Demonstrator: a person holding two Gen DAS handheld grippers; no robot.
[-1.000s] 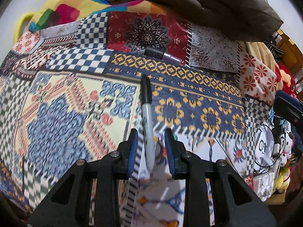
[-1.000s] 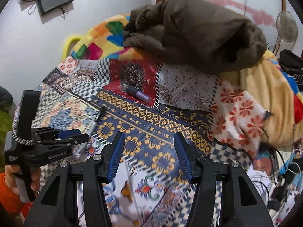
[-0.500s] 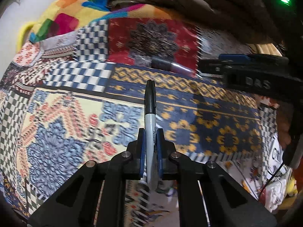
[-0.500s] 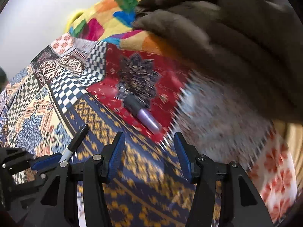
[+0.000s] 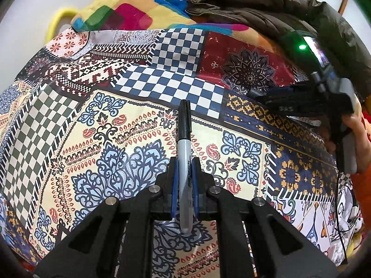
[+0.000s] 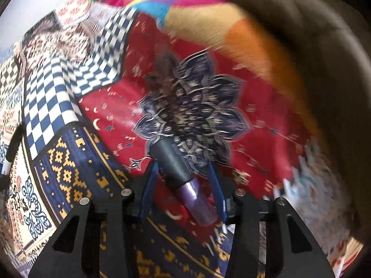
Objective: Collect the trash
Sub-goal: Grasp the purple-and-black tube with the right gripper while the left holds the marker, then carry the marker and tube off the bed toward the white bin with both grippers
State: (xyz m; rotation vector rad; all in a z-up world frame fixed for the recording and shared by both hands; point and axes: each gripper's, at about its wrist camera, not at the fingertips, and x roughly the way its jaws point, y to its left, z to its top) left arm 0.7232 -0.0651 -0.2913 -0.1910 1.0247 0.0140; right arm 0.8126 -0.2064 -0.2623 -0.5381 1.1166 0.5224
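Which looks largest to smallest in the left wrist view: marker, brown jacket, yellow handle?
1. Brown jacket, clearly largest.
2. Marker, though it is nearest the camera.
3. Yellow handle, only partly visible.

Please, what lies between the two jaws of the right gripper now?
In the right wrist view, the purple tube with a black cap lies between the open jaws of the right gripper, on the patchwork bedspread; contact is unclear.

quilt point(image 5: 116, 120): printed cloth, matt | marker point(image 5: 184, 157): smooth plastic (slight sheen) | jacket point(image 5: 266, 7): puffy fabric
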